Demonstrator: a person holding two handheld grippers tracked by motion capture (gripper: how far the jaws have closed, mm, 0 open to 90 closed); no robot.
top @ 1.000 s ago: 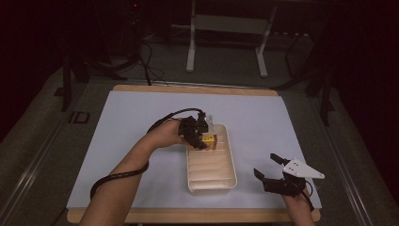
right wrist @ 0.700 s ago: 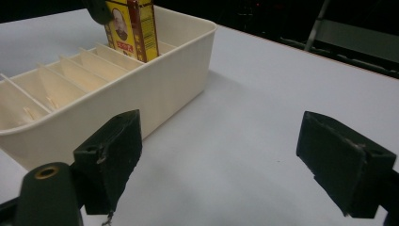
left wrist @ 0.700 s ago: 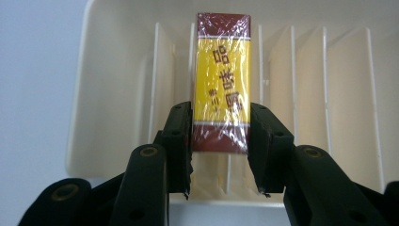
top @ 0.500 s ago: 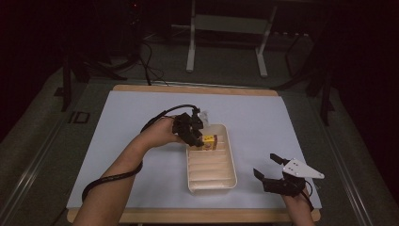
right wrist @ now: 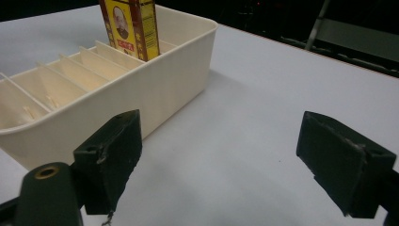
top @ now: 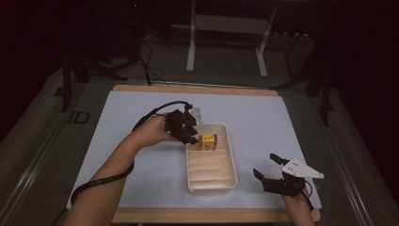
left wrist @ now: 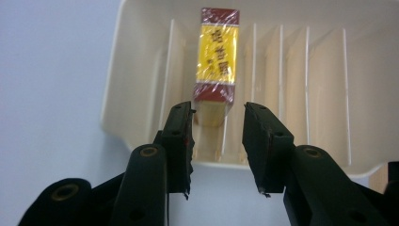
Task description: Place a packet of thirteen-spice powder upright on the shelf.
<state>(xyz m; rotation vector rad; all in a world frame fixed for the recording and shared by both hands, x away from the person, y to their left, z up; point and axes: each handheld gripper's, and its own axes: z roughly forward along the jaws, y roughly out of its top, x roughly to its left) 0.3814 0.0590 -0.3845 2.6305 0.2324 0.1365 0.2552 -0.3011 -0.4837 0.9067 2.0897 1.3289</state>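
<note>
A cream tray with several thin dividers lies mid-table. A yellow and dark red box stands on edge in one of its far slots. In the left gripper view the box sits just beyond my left gripper, whose jaws are apart and touch nothing, at the tray's rim. From above, that left gripper is at the tray's far left corner. My right gripper rests open near the table's front right; its own view has the right gripper wide apart beside the tray wall and the box.
A white sheet covers the wooden table. The left gripper's black cable loops over the sheet behind the hand. Dark floor and a metal stand lie beyond the far edge.
My left gripper has let go of the box, which stays in its slot, and has drawn back to the left off the tray. The right gripper has not moved.
</note>
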